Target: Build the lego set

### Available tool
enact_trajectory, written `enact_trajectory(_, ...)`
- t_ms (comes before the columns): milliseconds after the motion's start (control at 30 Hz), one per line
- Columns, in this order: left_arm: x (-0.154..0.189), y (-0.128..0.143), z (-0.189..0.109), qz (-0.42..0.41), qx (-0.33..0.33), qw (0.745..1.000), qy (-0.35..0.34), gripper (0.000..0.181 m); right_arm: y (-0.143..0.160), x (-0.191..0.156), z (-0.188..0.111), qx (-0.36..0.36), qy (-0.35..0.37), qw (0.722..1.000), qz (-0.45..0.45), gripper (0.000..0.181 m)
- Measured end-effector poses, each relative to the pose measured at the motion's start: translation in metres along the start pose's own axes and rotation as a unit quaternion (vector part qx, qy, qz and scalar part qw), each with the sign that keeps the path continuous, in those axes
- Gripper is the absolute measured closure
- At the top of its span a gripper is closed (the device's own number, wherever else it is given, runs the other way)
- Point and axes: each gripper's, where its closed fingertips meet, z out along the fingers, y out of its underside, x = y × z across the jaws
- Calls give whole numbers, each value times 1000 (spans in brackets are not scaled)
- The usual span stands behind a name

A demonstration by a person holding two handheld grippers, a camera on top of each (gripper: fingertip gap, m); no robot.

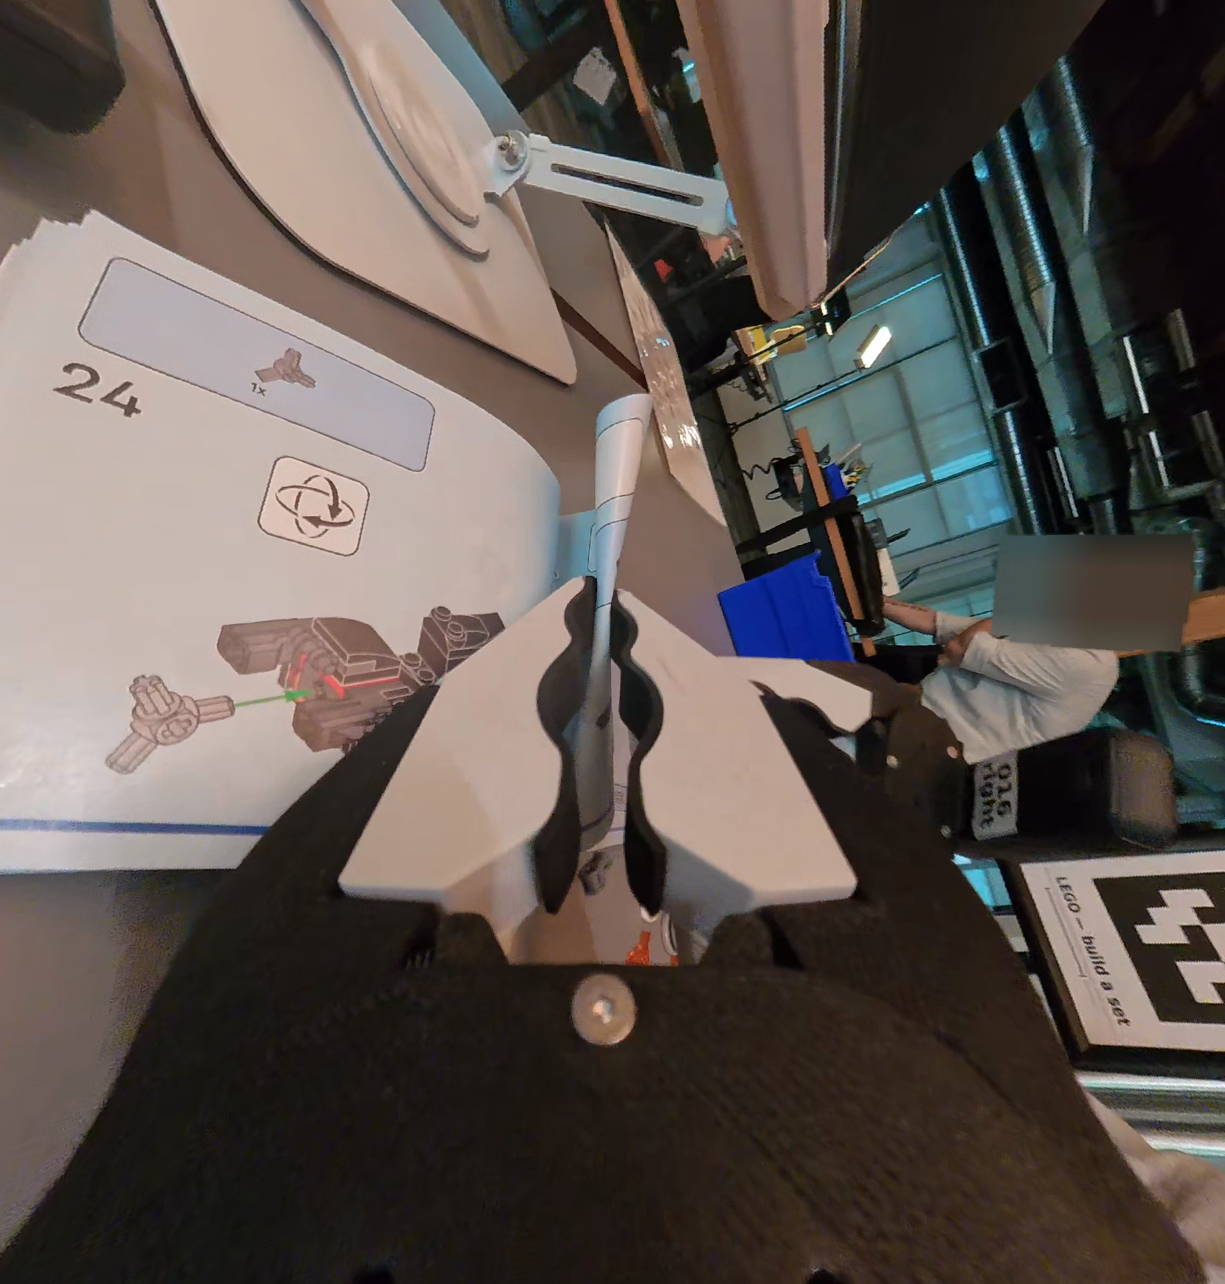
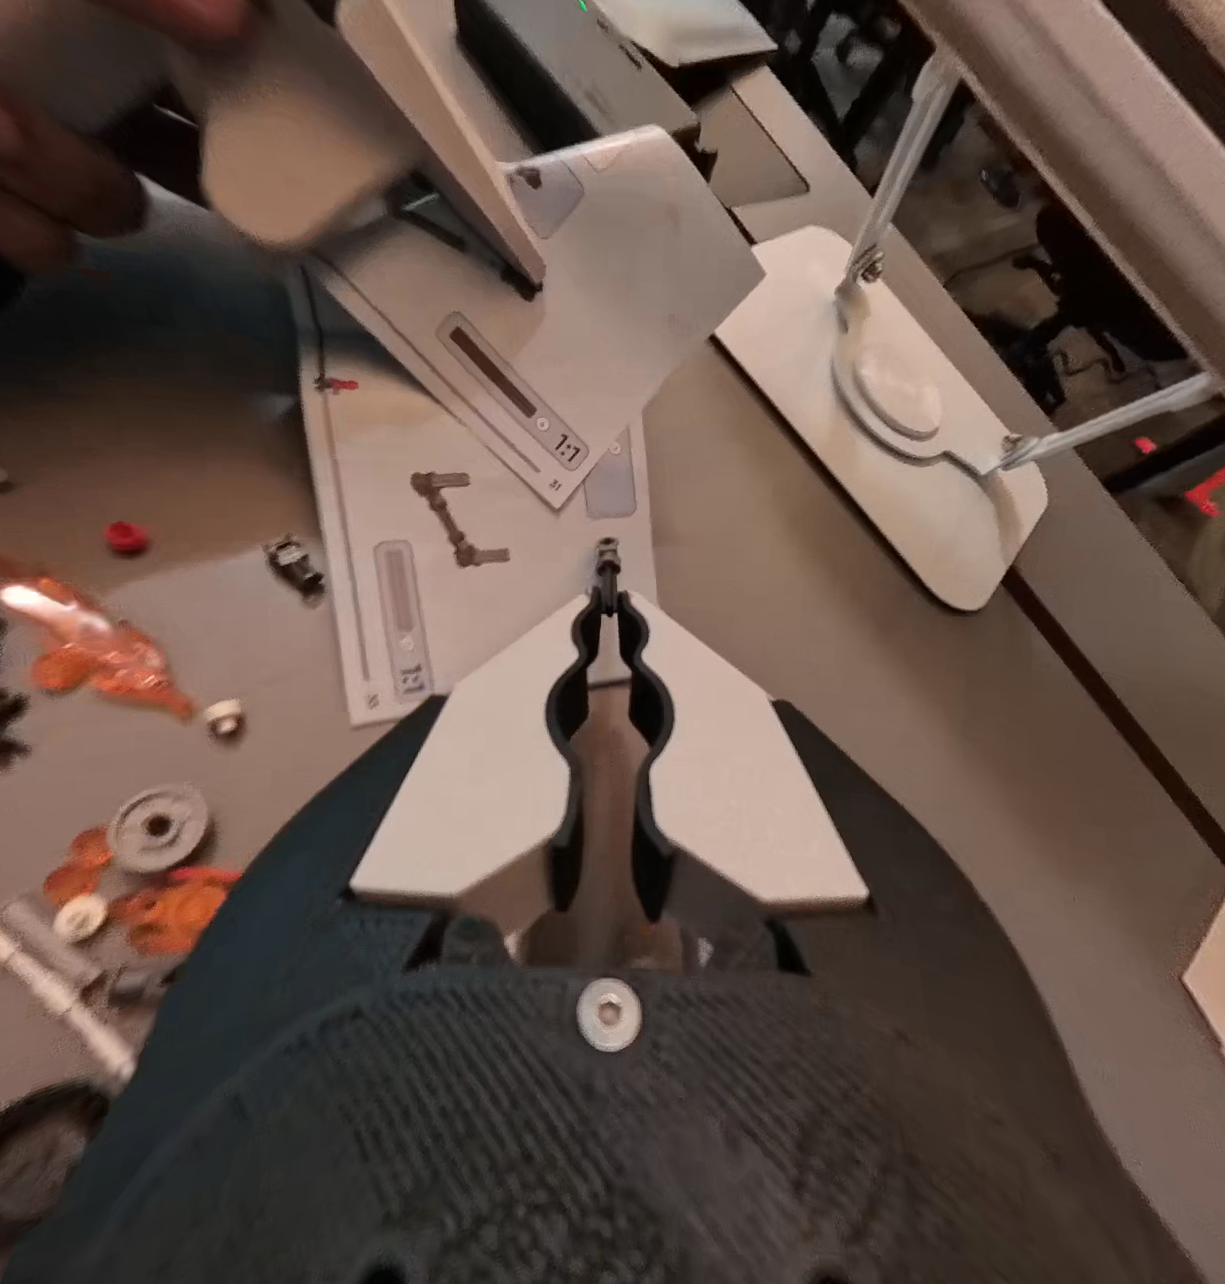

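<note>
Left gripper [image 1: 601,611] pinched shut on a page of the instruction booklet [image 1: 179,556] — thin, floppy, tears easily; hold near its edge. Right gripper [image 2: 606,604] nipped on a small dark Lego pin [image 2: 605,556], light and slippery, over the booklet — loose bricks [image 2: 109,660] lie beside it

The instruction booklet [image 2: 498,549] lies open on the bench [image 2: 839,729]. To its right, in the right wrist view, stands the lamp base [image 2: 894,417]. To its left lie loose lego pieces [image 2: 102,646], with a wheel piece [image 2: 158,827] nearer the camera. One booklet page [image 1: 613,549] stands up, pinched in the left claw [image 1: 601,604].
</note>
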Motion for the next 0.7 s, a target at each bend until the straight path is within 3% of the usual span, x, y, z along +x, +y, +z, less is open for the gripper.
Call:
enact_trajectory(233,3,16,6,-3,-50,999,16,172,-7,-7,23,-18,-4,1000,-19,179)
enact_trajectory(467,-1,8,-5,61,-53,996,-42,148,-20,-21,15,49,-55,997,21,179)
enact_trajectory(700,14,3,-35,208,-51,973,-85,129,-48,-21,-4,137,-87,983,79,179)
